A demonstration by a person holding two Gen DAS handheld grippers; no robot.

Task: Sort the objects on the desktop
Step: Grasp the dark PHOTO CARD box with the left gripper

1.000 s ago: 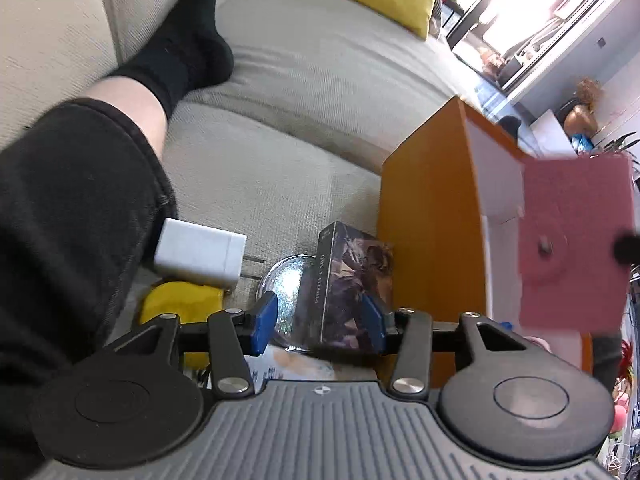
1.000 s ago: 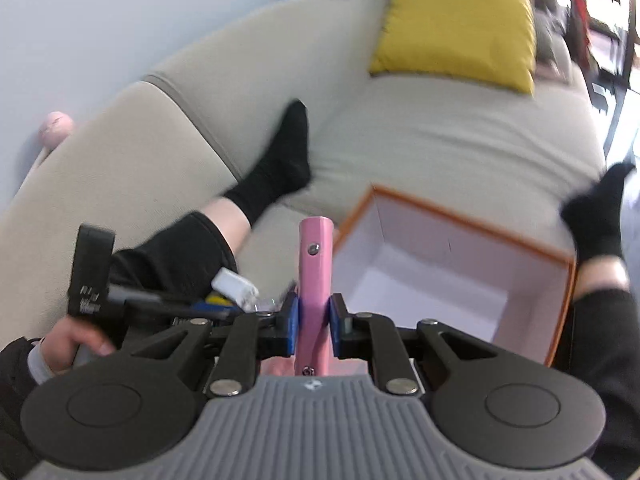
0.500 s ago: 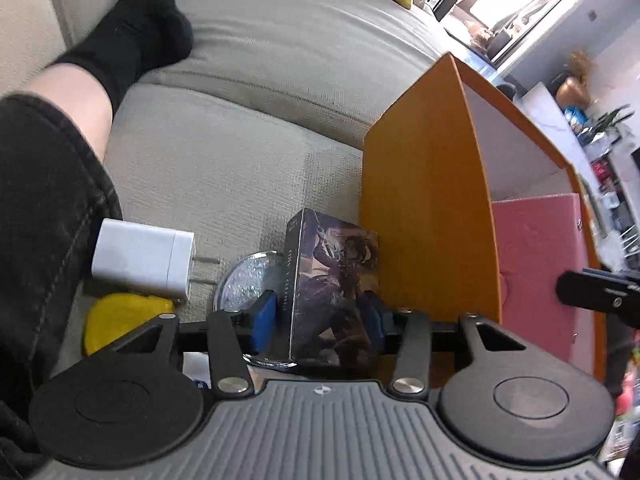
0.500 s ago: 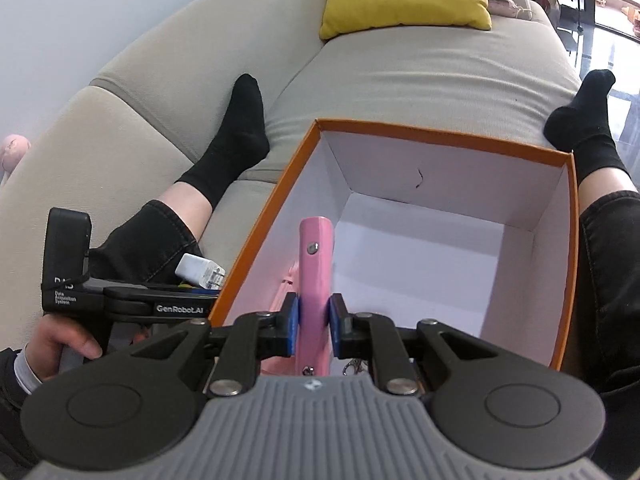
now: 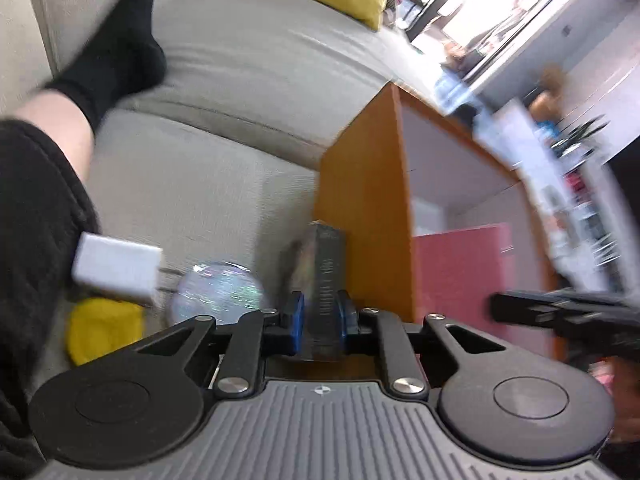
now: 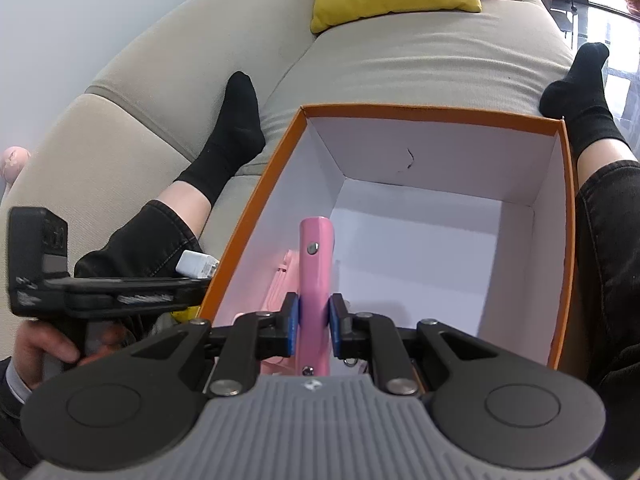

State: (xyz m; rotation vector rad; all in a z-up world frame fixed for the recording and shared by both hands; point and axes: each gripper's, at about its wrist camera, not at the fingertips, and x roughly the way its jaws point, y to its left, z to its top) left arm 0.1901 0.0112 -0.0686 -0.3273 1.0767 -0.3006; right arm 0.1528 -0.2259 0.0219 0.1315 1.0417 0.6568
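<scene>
Landmark: orange box [image 6: 562, 240] on the sofa [image 6: 420, 64], open top, white inside. Right gripper [image 6: 313, 322] is over the box's near-left corner, jaws clamped on a pink case [image 6: 316, 272] held edge-on, long axis pointing away along the fingers and into the box; the lower end looks close to the floor, contact can't be confirmed. Another pale pink item [image 6: 280, 284] lies in the box just left of it. Left gripper [image 5: 320, 322] works just outside the box's left wall, jaws closing onto a dark card box [image 5: 326, 276] standing upright, long axis vertical, narrow side between the blue pads, pads look pressed on. Left of that wall: shiny round disc [image 5: 218, 292], white charger [image 5: 116, 272], yellow item [image 5: 100, 330]. Likely next: right lets go inside; left lifts the card box over the wall, which sits immediately to its right.
</scene>
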